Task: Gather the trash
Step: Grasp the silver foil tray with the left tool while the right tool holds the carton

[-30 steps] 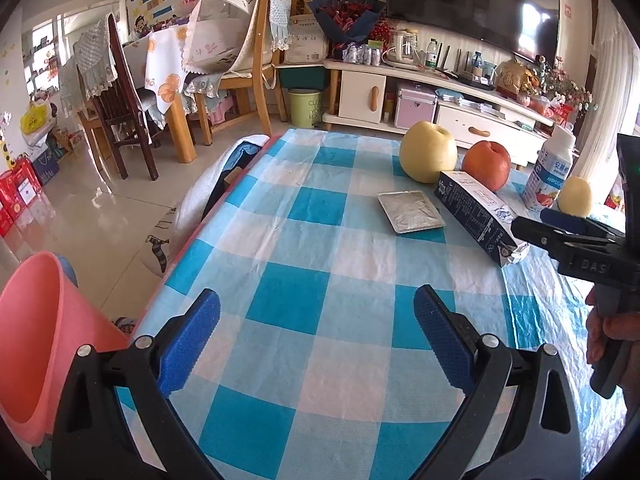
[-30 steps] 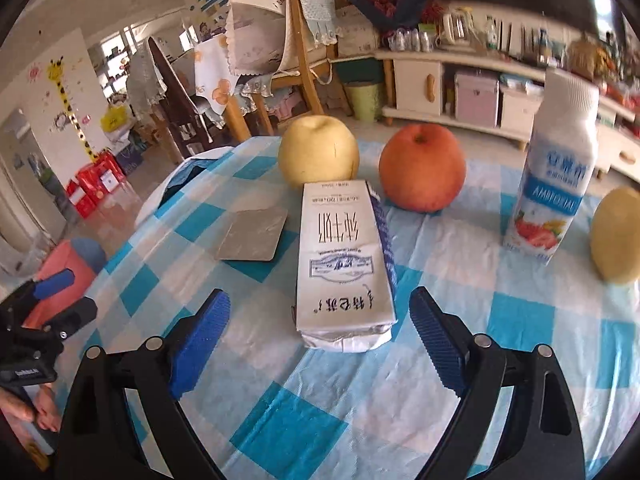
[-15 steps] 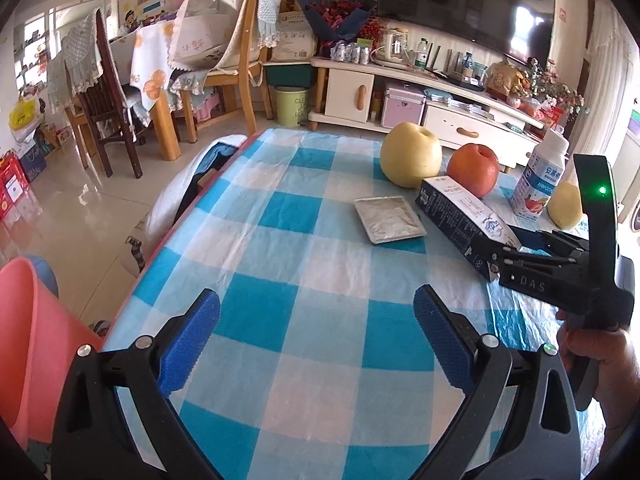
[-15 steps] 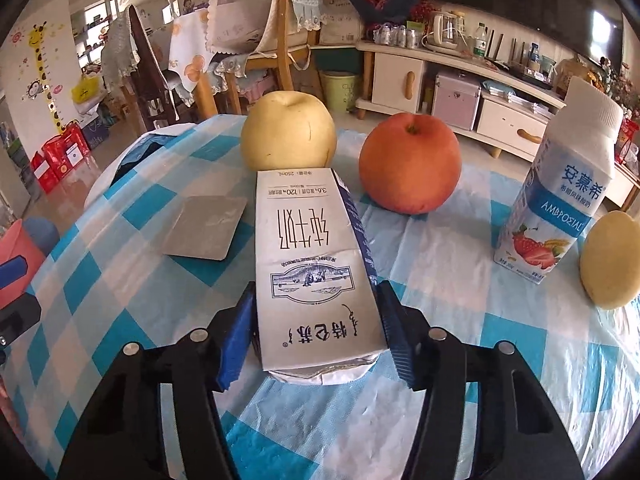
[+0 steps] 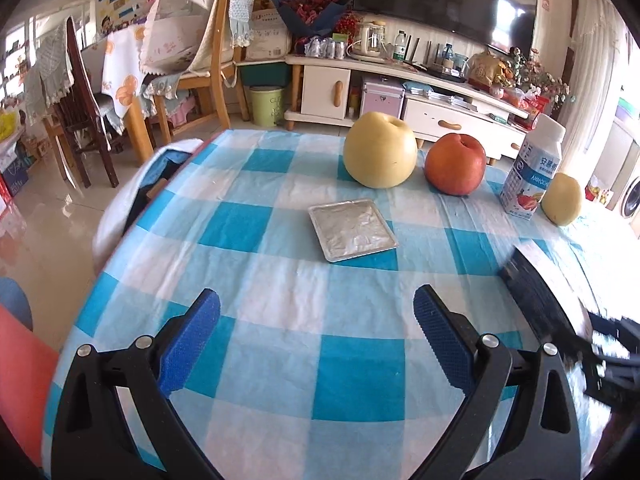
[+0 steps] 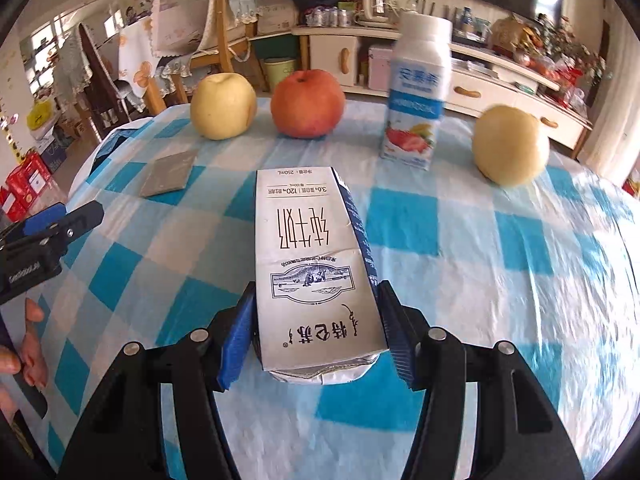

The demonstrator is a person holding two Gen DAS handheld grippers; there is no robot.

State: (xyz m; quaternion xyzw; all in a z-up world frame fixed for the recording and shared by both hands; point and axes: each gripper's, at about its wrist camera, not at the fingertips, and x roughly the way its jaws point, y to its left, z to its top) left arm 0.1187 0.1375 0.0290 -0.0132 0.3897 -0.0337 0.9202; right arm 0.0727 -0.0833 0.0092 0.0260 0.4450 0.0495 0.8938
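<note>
Blue-and-white checked tablecloth [image 6: 404, 224] over a table, living room behind with TV cabinet and wooden chairs. Right gripper [image 6: 316, 336] half closed on a flattened white milk carton [image 6: 308, 264], both blue pads pressed against its long sides near the crumpled end, far end pointing away toward the fruit. Seen blurred at the right edge of the left wrist view, dark side of the carton [image 5: 536, 292] showing.

Beyond the carton, in a row: yellow pear [image 6: 223, 106], red apple [image 6: 307, 104], yogurt drink bottle [image 6: 416, 92] standing upright, second pear [image 6: 510, 144]. Well apart from the grip, none in its way. Flat foil packet [image 6: 168, 178] lying left of the carton, just ahead of the left gripper [image 5: 316, 344], jaws wide apart over bare cloth with nothing between them. Pink bin [image 5: 20, 360] at the table's left edge, below table level. Fingers of a hand [image 6: 24, 356] on the left tool's handle.
</note>
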